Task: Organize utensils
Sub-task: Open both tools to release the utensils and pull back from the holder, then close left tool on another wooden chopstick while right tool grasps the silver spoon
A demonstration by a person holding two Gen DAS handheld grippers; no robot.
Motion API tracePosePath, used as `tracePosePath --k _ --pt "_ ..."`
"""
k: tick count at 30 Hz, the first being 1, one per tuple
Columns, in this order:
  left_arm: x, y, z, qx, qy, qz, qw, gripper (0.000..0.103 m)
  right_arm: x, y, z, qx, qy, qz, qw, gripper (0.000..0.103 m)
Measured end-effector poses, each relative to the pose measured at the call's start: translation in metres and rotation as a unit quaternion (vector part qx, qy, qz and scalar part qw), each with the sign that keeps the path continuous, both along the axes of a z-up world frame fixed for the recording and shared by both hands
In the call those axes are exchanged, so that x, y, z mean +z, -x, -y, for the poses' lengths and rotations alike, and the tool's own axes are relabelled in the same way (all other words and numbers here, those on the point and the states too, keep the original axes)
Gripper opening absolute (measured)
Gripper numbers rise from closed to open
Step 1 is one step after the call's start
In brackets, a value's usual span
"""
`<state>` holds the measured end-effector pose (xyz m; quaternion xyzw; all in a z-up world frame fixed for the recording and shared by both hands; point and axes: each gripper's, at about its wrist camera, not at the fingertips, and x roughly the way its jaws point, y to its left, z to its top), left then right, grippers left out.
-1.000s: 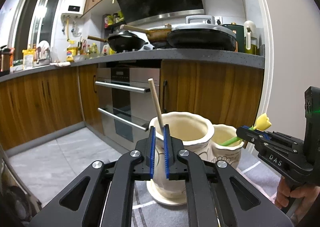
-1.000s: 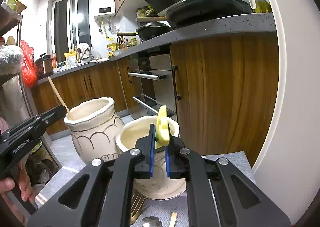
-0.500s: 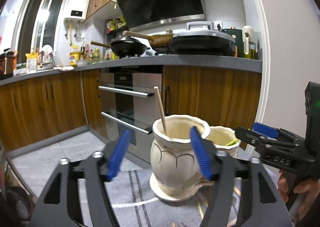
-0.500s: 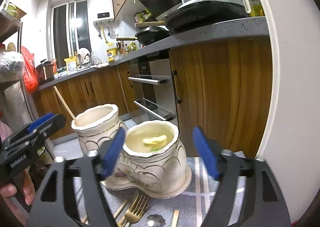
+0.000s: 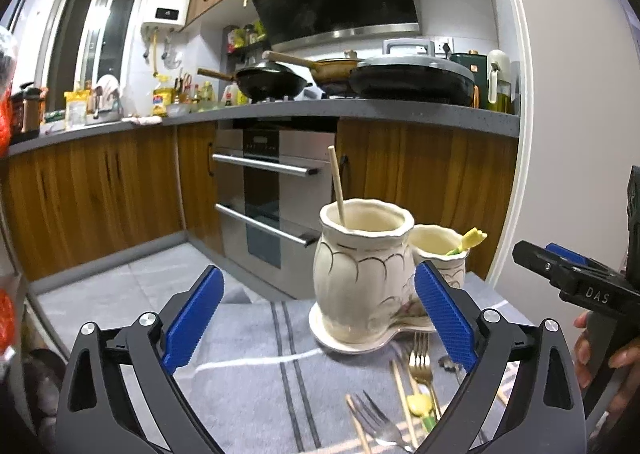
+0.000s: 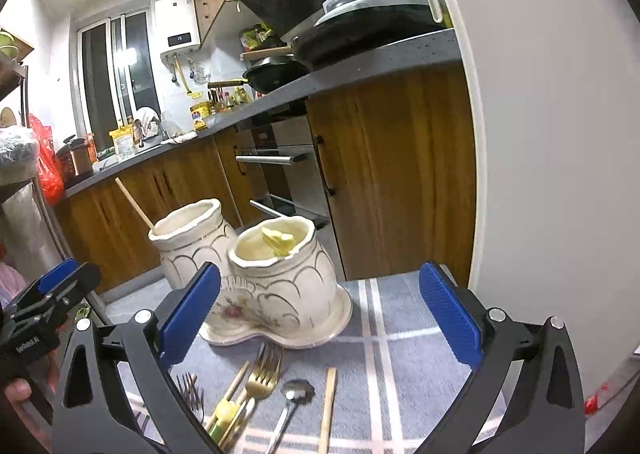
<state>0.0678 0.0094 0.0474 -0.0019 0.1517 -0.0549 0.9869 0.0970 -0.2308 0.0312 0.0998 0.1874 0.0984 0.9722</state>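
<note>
Tabletop: a surface covered by a grey cloth with pale stripes [image 5: 248, 386], set in front of wooden kitchen cabinets [image 5: 92, 194].
Left gripper: the black two-finger tool with blue ribbed pads [image 5: 316, 314] fills the lower part of its own view. Its fingers are spreading apart and grasp nothing; the taller pot shows behind the gap between them, untouched.
Right gripper: the matching black tool with blue pads [image 6: 320, 314] has its fingers spreading wide, released, with nothing pressed between them.
Holder: a cream ceramic double pot with gold scalloped lines on a shared saucer base [image 6: 276, 294] stands on the cloth ahead of both grippers.
Taller pot: a plain wooden chopstick [image 5: 337, 184] leans upright inside it, its top well above the rim.
Shorter pot: a utensil with a yellow tulip-shaped end and green stem [image 5: 472, 240] rests inside, the yellow end at the rim.
Loose utensils: lying on the cloth just in front of the holder are a gold fork [image 6: 264, 374], a silver fork [image 5: 376, 422], a silver spoon [image 6: 294, 398], a second yellow-and-green utensil [image 6: 224, 412] and a wooden chopstick [image 6: 329, 406].
</note>
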Motion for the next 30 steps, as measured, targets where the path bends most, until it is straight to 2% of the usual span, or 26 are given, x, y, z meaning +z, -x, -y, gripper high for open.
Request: tracePosePath --k 5,15,22,26,30 --pt "0.004 0.006 0.000 0.008 -0.014 -0.017 0.9997 0.096 0.007 0.008 0.009 0.009 -0.009 -0.016 1.000 0.098" --pt "-0.011 0.004 -0.003 0.009 -0.021 -0.097 0.9950 0.097 -0.014 0.014 0.014 0.011 0.050 -0.073 0.996 0.098" --pt "-0.040 0.013 -0.005 0.004 -0.035 -0.152 0.9878 0.097 -0.043 0.011 0.007 0.033 0.070 -0.131 0.988 0.098" --pt "-0.053 0.018 -0.009 -0.007 -0.024 -0.179 0.9835 0.097 -0.056 0.014 -0.003 0.050 0.082 -0.150 0.984 0.098" --pt "-0.067 0.019 -0.006 -0.011 -0.029 -0.208 0.9777 0.097 -0.064 0.017 -0.020 0.074 0.092 -0.160 0.980 0.098"
